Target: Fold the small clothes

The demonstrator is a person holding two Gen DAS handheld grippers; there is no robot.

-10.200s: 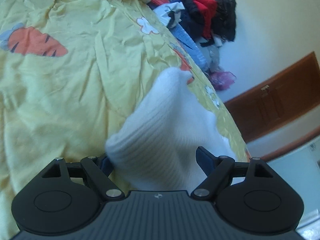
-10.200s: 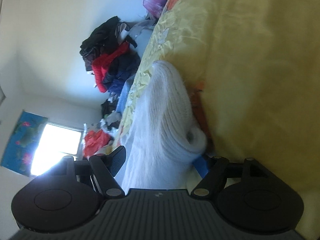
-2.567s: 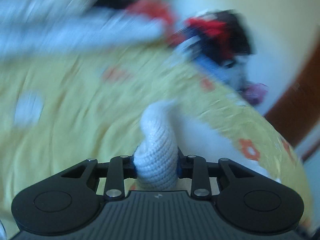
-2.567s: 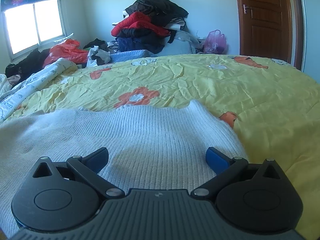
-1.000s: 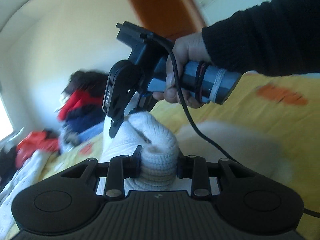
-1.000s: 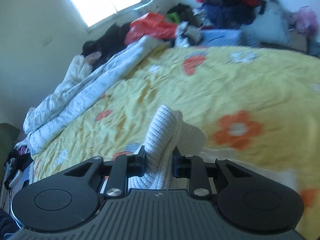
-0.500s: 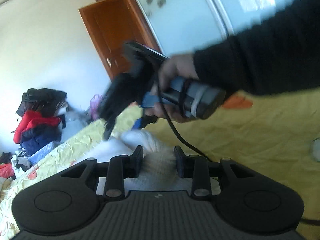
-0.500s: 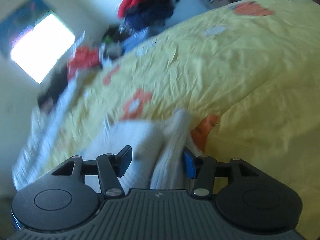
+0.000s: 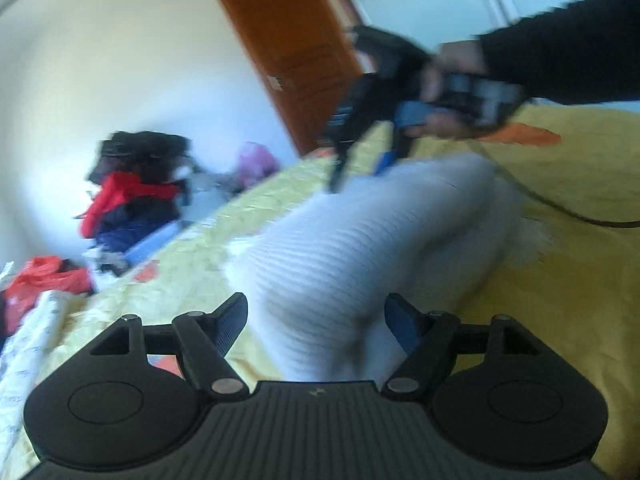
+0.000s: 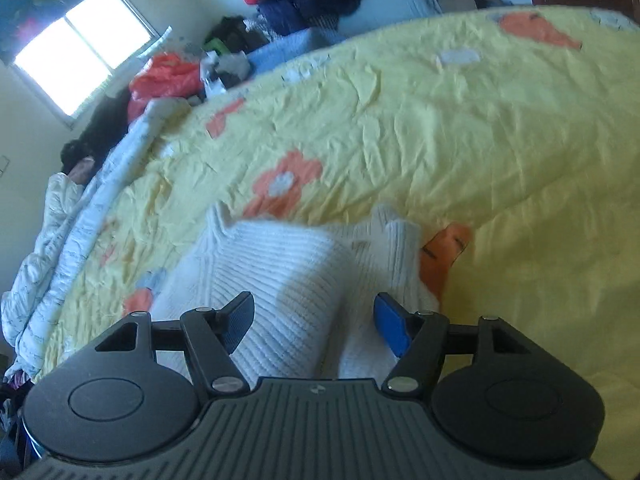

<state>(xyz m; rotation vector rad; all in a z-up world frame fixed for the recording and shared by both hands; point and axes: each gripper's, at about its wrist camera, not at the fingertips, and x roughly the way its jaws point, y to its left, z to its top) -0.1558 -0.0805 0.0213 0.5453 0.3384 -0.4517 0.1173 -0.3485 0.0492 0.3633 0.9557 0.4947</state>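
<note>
A white ribbed knit garment (image 9: pixel 360 248) lies folded on the yellow flowered bedspread (image 9: pixel 560 300). My left gripper (image 9: pixel 318 316) is open, its fingers on either side of the garment's near fold without closing on it. My right gripper (image 10: pixel 316 316) is open just above the garment (image 10: pixel 288 280). The right gripper also shows in the left wrist view (image 9: pixel 360 164), blurred, held by a hand in a black sleeve above the garment's far end.
A pile of red, black and blue clothes (image 9: pixel 132 196) lies at the far end by the wall, near a brown door (image 9: pixel 296 48). A rolled white quilt (image 10: pixel 72 220) runs along the bed's left side under a window (image 10: pixel 80 52).
Both grippers were shut on folds of the white garment a second ago. Both have opened and let it drop onto the bedspread, and the right gripper has lifted away.
</note>
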